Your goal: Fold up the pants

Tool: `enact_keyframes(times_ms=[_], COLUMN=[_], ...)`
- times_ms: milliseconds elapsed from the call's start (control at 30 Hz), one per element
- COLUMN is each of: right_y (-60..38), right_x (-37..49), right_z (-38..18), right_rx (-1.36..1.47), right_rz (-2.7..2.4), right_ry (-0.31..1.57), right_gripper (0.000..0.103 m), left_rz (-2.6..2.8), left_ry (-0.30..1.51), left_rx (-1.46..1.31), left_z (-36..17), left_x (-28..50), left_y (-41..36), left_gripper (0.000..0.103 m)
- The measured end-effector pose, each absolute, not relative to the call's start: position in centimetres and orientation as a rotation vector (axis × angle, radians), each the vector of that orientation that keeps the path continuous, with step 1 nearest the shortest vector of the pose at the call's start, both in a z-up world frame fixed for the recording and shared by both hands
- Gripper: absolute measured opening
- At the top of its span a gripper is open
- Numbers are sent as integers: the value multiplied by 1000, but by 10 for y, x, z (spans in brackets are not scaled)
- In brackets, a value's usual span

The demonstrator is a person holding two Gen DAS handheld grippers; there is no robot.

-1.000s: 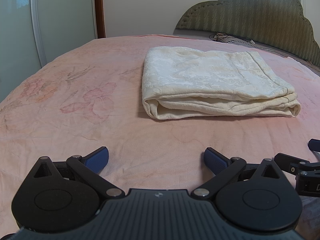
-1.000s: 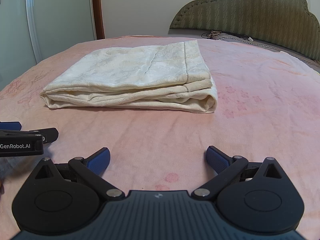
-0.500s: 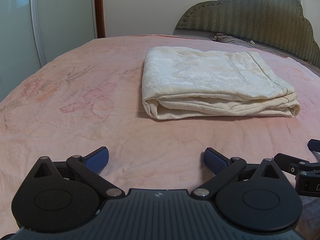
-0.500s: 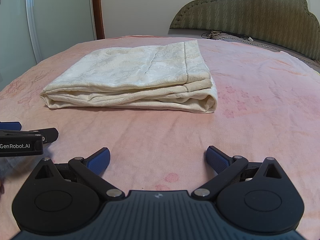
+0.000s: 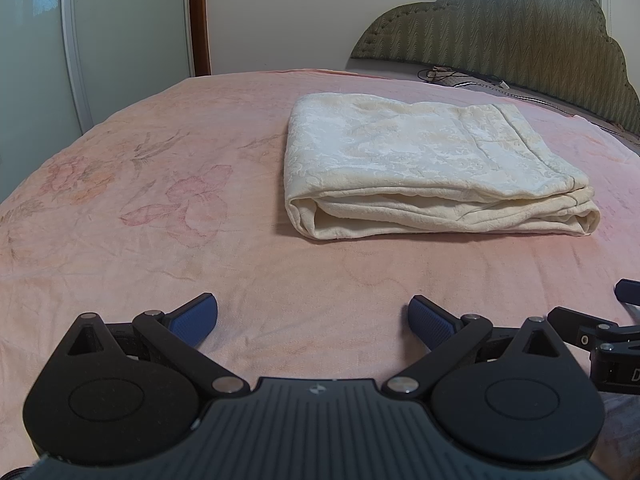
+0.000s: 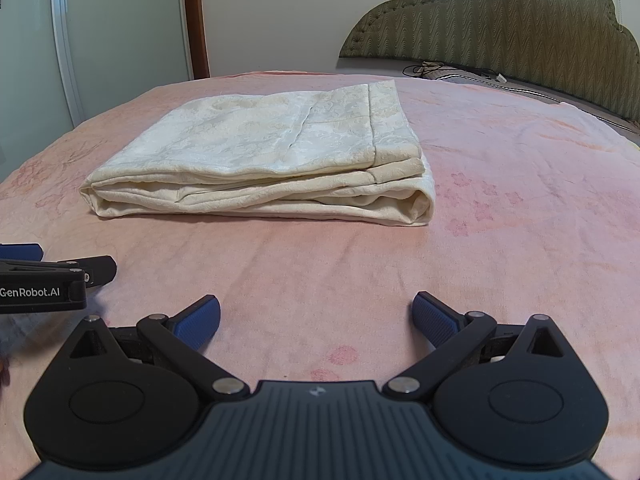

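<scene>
Setting: a bed covered by a pink floral sheet fills both views; a padded olive headboard rises in the upper right of each frame, and a pale wardrobe door stands in the upper left.

Pants: cream, brocade-patterned pants lie on the sheet as a thick rectangular bundle of several stacked layers. In the left wrist view they sit right of centre; in the right wrist view the same pants sit left of centre, with a rounded fold at the bundle's right end.

Left gripper: the left gripper occupies the bottom of its own frame, its blue-padded fingers spread wide apart with only bare sheet between them. It is well short of the pants. Its side also shows at the left edge of the right wrist view.

Right gripper: the right gripper is likewise at the bottom of its frame, fingers wide apart and holding nothing, with a band of sheet between it and the bundle.

Step in hand: judging by the neat stack, the folding looks finished or nearly so, and both tools sit back from the cloth.

Next move: if one more fold is wanted, each gripper would need to reach forward to an end of the bundle and pinch all layers together so none slips. Otherwise nothing remains but to leave the pants be.
</scene>
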State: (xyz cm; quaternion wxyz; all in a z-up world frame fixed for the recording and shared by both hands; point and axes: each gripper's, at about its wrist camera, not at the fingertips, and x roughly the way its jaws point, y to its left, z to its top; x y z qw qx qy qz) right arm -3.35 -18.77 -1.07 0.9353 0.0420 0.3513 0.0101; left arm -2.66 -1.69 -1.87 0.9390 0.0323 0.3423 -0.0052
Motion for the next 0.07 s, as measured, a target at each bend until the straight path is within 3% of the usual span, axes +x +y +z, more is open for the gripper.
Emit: enact_keyframes(times_ms=[67], right_y=[-188], right_x=[-34], right_z=[-11], right_rx=[86], right_rz=[21], right_ry=[718], right_gripper=[103], left_rz=[-11], left_ry=[699], left_rx=[66], left_z=[-19], left_x=[-27], left_y=[-17], left_gripper=[103])
